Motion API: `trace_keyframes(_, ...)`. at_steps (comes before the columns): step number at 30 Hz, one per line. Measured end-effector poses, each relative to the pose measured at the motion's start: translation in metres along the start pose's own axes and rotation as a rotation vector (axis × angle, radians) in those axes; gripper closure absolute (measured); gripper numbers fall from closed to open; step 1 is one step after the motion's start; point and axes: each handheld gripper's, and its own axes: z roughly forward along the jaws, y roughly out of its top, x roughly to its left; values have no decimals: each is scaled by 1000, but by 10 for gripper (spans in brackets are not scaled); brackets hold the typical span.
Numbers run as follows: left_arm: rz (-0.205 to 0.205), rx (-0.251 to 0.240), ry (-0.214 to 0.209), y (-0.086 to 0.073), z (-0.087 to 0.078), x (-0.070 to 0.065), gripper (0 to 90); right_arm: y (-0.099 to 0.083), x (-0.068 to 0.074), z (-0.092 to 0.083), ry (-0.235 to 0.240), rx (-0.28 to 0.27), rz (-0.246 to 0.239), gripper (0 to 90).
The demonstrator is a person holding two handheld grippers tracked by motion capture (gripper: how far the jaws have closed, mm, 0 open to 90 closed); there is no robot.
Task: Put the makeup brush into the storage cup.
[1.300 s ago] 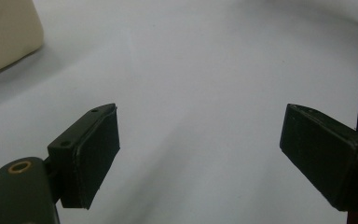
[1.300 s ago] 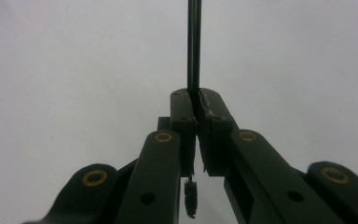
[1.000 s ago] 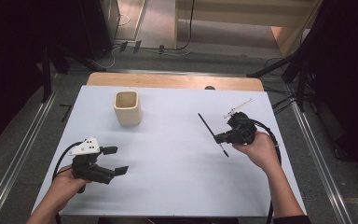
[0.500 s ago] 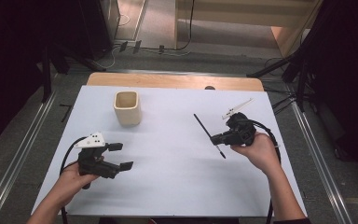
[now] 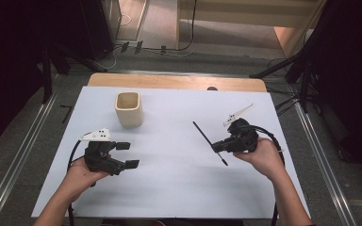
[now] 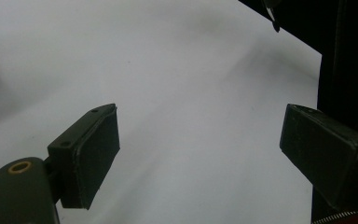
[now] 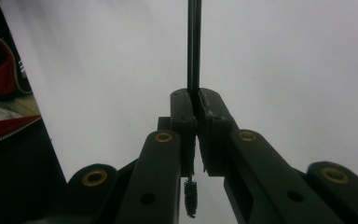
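Two black grippers are above the white desk point(image 5: 169, 188). The right gripper point(image 5: 215, 148), near the right edge, is closed on a thin black mascara wand point(image 5: 202, 134) with a small brush tip. The left gripper point(image 5: 127, 155), near the front left corner, has wide empty jaws. A cream square ceramic cup point(image 5: 128, 108) stands toward the back left.

high view looks down and forward over the whole white table point(image 5: 179, 188); both gripper views sit low and close, sharing that same white surface.

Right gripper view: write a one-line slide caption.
Right gripper shut on a thin black brush over the white table.
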Motion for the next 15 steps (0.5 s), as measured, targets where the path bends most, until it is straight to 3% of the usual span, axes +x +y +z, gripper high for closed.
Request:
trace_keyframes(4,-7,6,-3,1,2,0,120,4,5,6,9,25,-25,872)
trace_keyframes(9,2,53,-10,0,5,-1,120,8,11,11,15,50,-45,872)
trace_keyframes(15,-3,55,-16,3,7,1,120,11,16,18,16,91,-77,872)
